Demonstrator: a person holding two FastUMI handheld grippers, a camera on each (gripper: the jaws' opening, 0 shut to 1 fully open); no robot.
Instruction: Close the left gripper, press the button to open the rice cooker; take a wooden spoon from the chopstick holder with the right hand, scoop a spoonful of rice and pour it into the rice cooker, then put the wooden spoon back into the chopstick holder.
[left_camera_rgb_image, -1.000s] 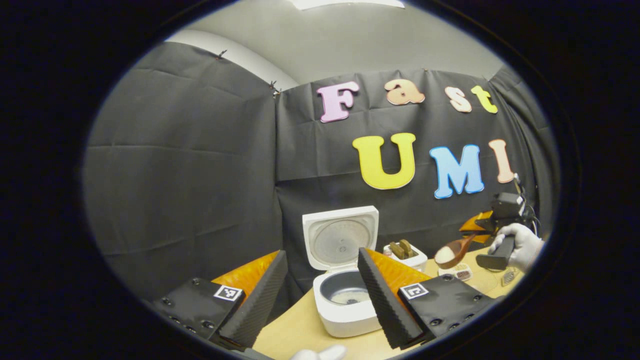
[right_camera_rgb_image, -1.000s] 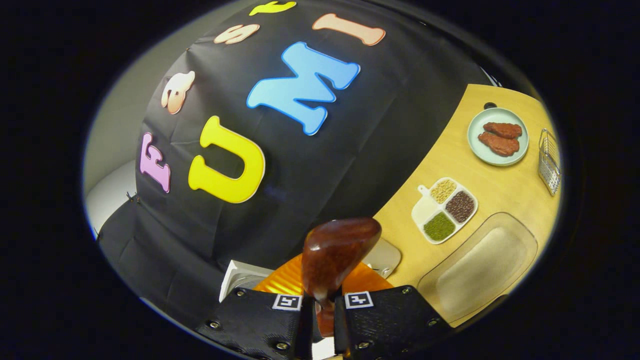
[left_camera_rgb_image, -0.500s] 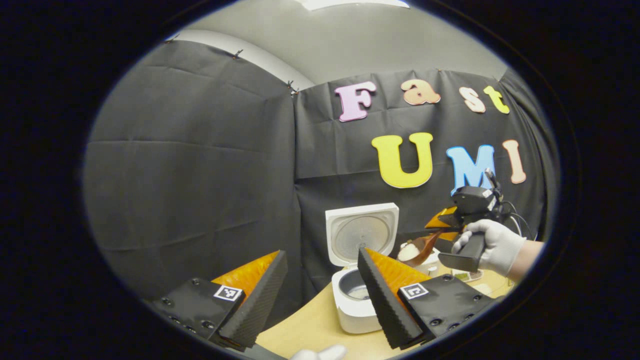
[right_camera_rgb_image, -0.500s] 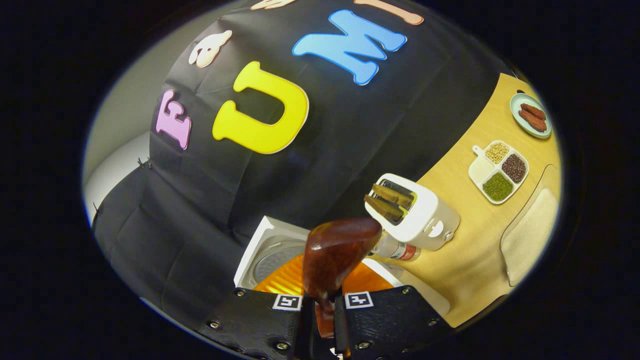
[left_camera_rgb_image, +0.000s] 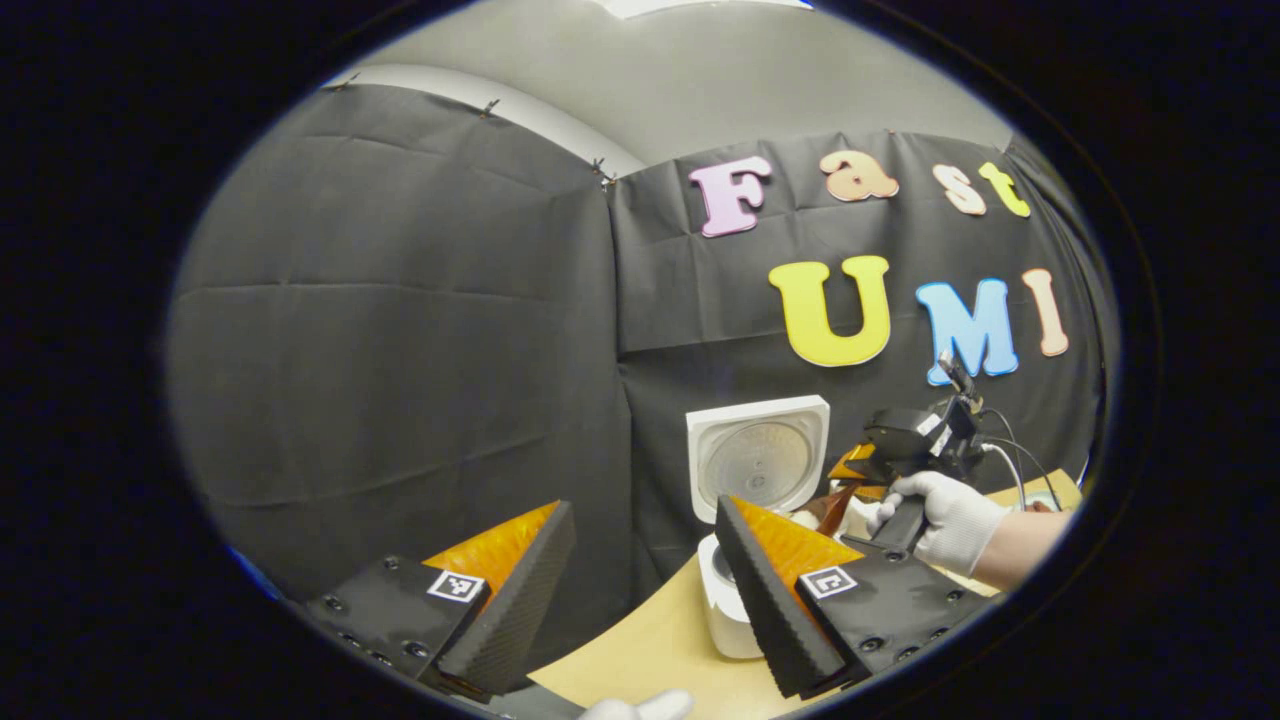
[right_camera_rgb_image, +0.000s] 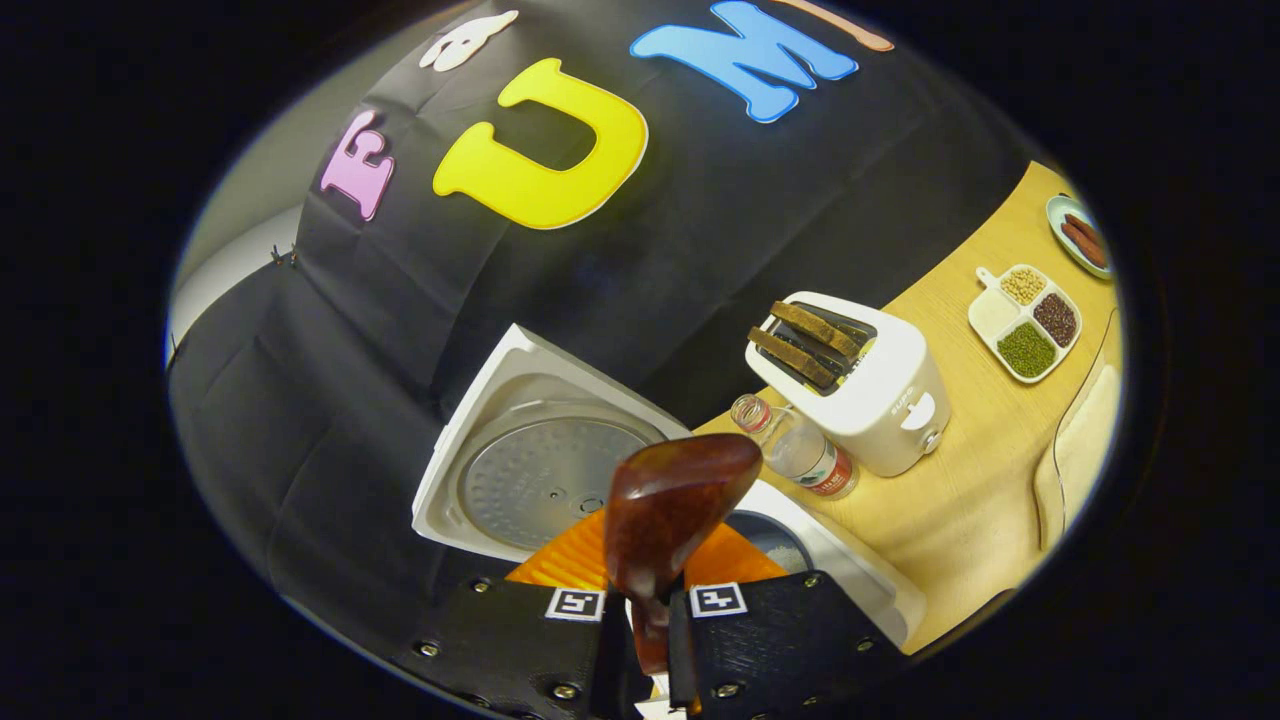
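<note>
Lid of the white rice cooker (right_camera_rgb_image: 530, 450) stands open; right tongs (right_camera_rgb_image: 650, 640) clamp the brown wooden spoon (right_camera_rgb_image: 665, 510) above its pot, pouring and return pending. Left tongs (left_camera_rgb_image: 640, 580) gape wide.

White rice cooker (right_camera_rgb_image: 860, 585) — lid up; brown wooden spoon (right_camera_rgb_image: 665, 510) tilted above its pot.

I find no wording I can read with confidence; the white toaster (right_camera_rgb_image: 880, 400) carries a small dark mark on its side, too small to make out; the plastic bottle (right_camera_rgb_image: 795, 450) beside it has a red band label (right_camera_rgb_image: 833, 472), its print blurred; the left gripper (left_camera_rgb_image: 642, 503) and right gripper (right_camera_rgb_image: 650, 570) each bear two square black-and-white coded tags (right_camera_rgb_image: 574, 604), patterns rather than letters or numbers.
</note>
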